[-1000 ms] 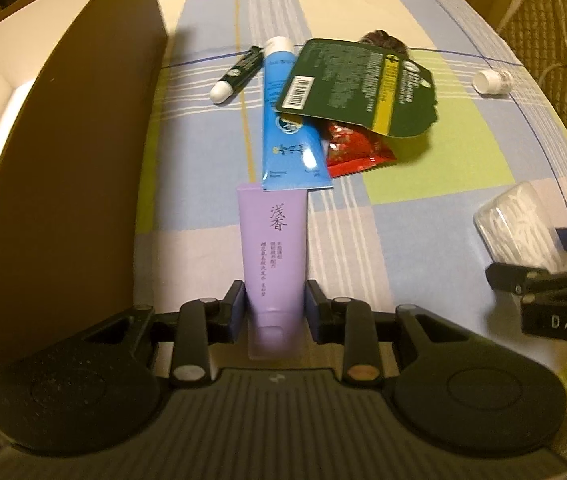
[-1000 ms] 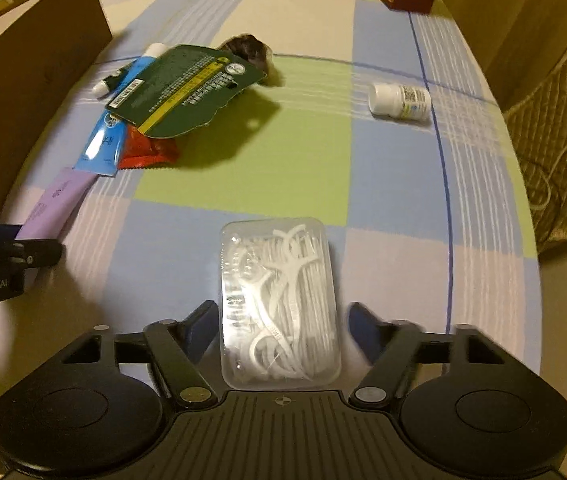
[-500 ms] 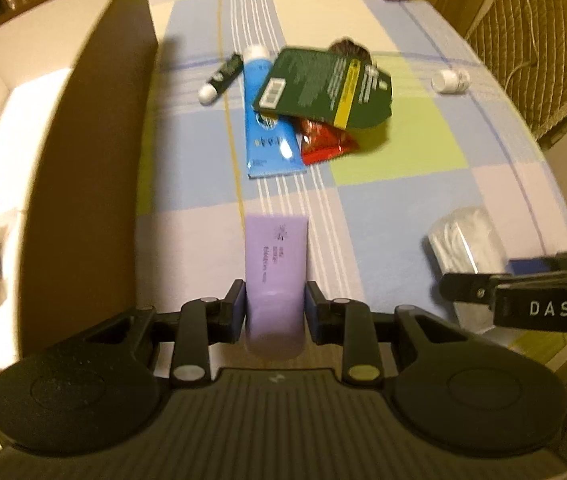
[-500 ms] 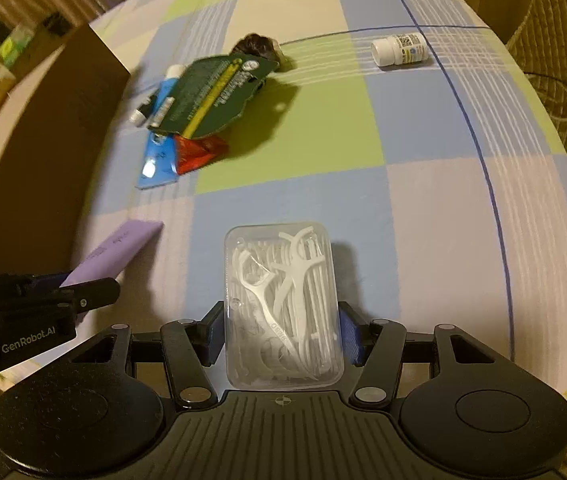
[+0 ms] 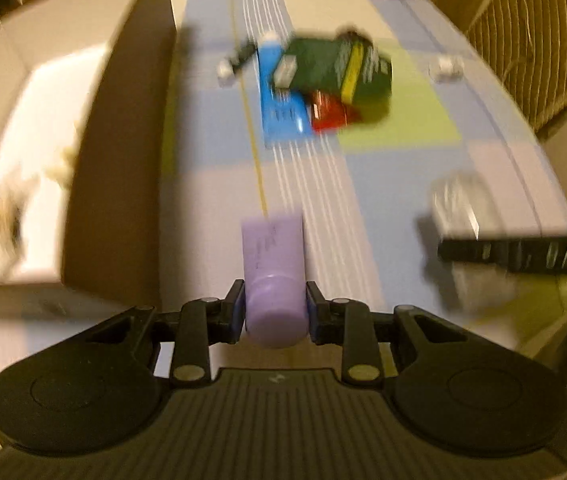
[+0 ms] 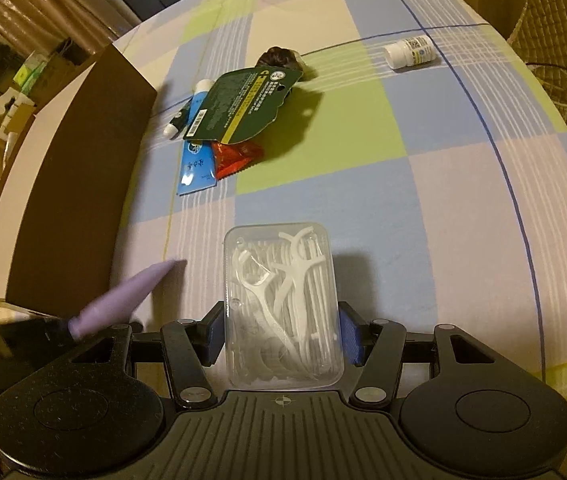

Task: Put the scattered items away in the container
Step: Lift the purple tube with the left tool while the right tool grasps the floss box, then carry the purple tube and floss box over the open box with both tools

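Little can be read with certainty. On the side of the right gripper (image 5: 523,254), seen blurred in the left wrist view, the letters "DAS" are faintly made out. A barcode and small print are carried by the green packet (image 6: 243,104), a white label with a square code by the white bottle (image 6: 409,53), and pale characters by the blue tube (image 6: 195,160), but none of this is legible.
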`<state>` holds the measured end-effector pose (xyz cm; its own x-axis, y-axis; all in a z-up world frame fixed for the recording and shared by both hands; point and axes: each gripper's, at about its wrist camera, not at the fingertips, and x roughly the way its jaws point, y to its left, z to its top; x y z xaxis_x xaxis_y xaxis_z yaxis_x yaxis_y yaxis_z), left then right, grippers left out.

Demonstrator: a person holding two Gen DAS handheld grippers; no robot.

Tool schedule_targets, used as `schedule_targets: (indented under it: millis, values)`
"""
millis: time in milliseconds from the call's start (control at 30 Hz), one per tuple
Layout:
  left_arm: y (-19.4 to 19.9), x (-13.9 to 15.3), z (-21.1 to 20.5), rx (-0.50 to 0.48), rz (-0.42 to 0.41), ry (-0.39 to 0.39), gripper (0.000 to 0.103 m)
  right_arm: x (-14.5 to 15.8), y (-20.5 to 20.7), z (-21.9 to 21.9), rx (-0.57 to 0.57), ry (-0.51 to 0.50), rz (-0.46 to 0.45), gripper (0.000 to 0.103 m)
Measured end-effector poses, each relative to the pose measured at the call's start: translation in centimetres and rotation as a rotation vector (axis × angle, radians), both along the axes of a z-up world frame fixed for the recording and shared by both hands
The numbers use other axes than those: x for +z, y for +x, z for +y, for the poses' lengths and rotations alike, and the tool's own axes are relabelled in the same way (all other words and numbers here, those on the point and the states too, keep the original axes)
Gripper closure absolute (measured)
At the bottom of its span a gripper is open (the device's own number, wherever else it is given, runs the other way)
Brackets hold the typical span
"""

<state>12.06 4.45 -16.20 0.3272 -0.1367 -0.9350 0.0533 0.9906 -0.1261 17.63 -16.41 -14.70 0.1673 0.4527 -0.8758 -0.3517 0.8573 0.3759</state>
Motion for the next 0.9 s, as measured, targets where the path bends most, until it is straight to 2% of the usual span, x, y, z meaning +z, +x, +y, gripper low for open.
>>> schedule_targets:
  millis: [133,233,333,433,467,567,667,900]
  values:
    - [0.0,-1.9,0.0,-0.001,0.063,-0.014,0.078,-0.6,0.1,-0.3,-0.010,0.006,0.011,0.044]
    - [0.5,-2.3,-0.4,-0.009,0.051,0.008,0.077,-0.9,0.3,-0.4,-0.014,0.020,0.021,0.044]
    - [1.0,-2.3,-1.3,-0.043,0.041,0.051,0.071,-1.1,0.4,-0.3,-0.004,0.025,0.023,0.044]
    - [1.6,-2.3,-1.8,-0.049,0.042,0.061,0.068,-1.3,0.3,-0.3,0.001,0.013,0.022,0.044]
    - [1.8,-2.3,-1.8,-0.053,0.039,0.062,0.075,-1.4,0.3,-0.4,0.001,0.010,0.021,0.044]
    - [1.7,-2.3,-1.8,-0.069,0.030,0.060,0.075,-1.4,0.3,-0.6,-0.004,0.006,0.020,0.044]
    - [1.1,-1.6,-1.4,-0.067,0.030,0.028,0.076,-1.3,0.3,-0.7,-0.012,0.011,0.017,0.044]
    - [0.5,2.1,0.4,-0.027,-0.053,-0.009,0.076,-0.8,0.2,0.1,0.008,0.015,-0.011,0.044]
